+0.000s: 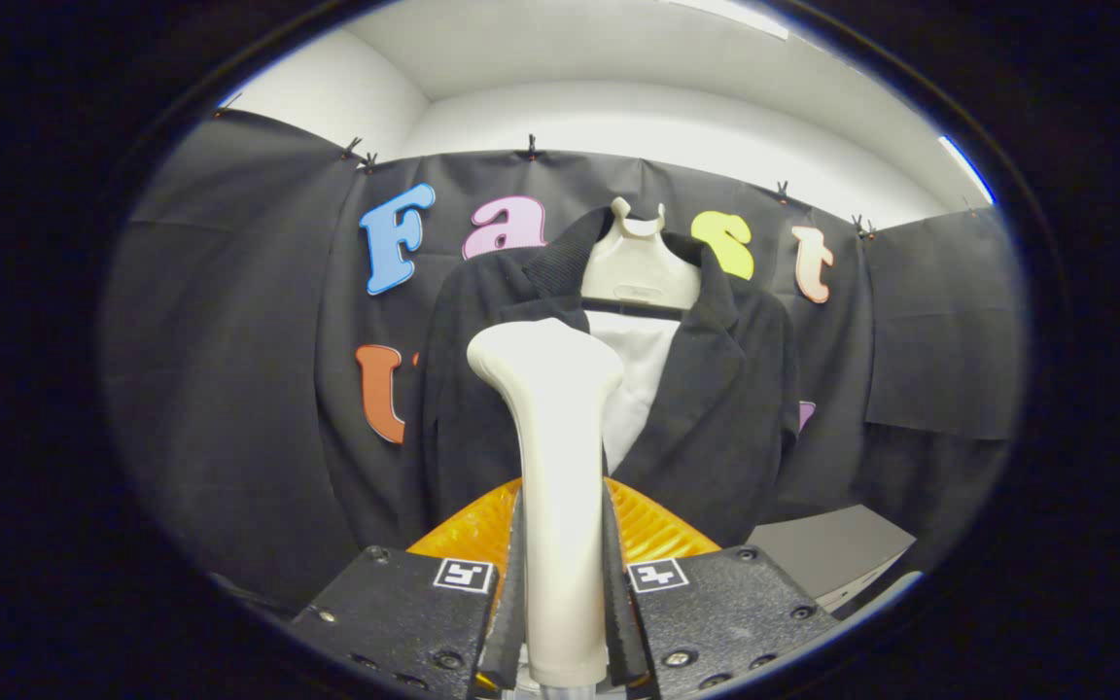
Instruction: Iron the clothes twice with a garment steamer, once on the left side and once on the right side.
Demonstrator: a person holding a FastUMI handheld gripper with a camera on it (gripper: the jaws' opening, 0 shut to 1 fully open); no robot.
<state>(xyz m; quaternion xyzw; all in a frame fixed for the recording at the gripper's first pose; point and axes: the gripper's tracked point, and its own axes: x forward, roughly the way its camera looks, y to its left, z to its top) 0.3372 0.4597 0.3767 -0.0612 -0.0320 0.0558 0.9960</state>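
Observation:
My gripper (562,574) is shut on the handle of a cream garment steamer (555,428), which stands upright between the fingers. Its wide head rises in front of the left half of a dark jacket (716,408). The jacket hangs open on a pale hanger form (640,267) against the booth wall, with a white shirt front (640,374) showing between its lapels. How far the steamer head is from the cloth I cannot tell. An orange ribbed part (657,525) sits just beyond the fingers, partly hidden by the handle.
A grey tabletop (827,549) shows low to the right of the jacket. Black cloth hangs all around behind the jacket, below a white wall and ceiling.

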